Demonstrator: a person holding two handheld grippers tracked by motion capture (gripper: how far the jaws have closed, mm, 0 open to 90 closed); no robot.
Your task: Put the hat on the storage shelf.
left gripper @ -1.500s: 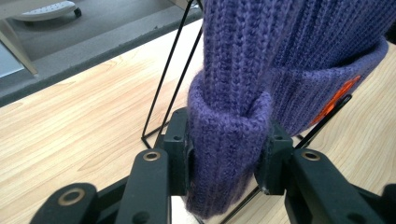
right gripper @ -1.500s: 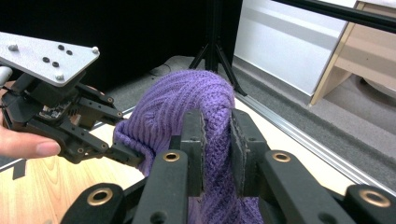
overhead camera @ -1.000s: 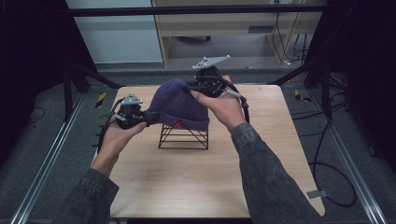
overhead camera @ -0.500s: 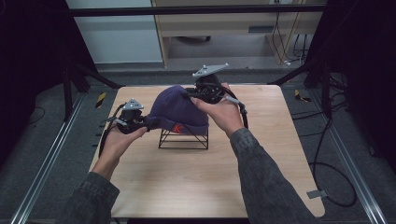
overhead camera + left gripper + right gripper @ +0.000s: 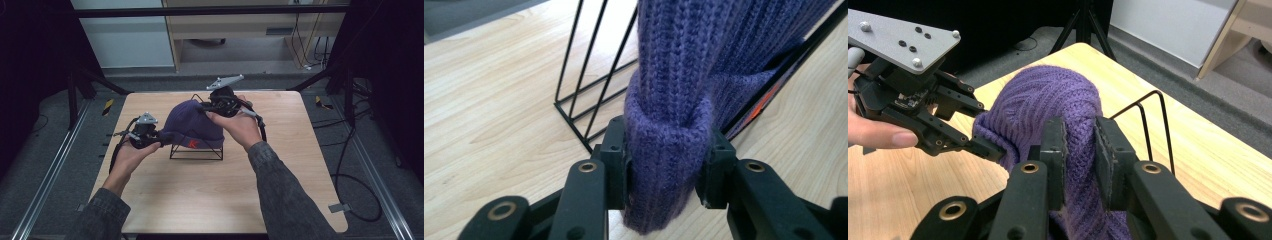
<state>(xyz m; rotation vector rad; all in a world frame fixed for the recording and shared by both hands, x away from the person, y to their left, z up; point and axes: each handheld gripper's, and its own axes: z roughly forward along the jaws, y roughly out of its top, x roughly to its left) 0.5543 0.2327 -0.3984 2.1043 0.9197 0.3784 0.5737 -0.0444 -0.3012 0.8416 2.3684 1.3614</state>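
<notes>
Now draping purple beanie [image 5: 192, 127] over wire rack [image 5: 196, 151]. Left gripper [image 5: 667, 167] clamped on cuff; right gripper [image 5: 1079, 150] pinching crown. Next, likely: lower, release.

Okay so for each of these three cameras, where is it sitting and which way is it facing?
High view: fixed above the person's side, facing forward and down at the table; both forearms, left tool, right tool.
Left gripper view: rides the left tool, facing its pinched purple knit hat and wire rack.
Right gripper view: rides the right tool, facing the hat.
All three share hat and rack.
</notes>
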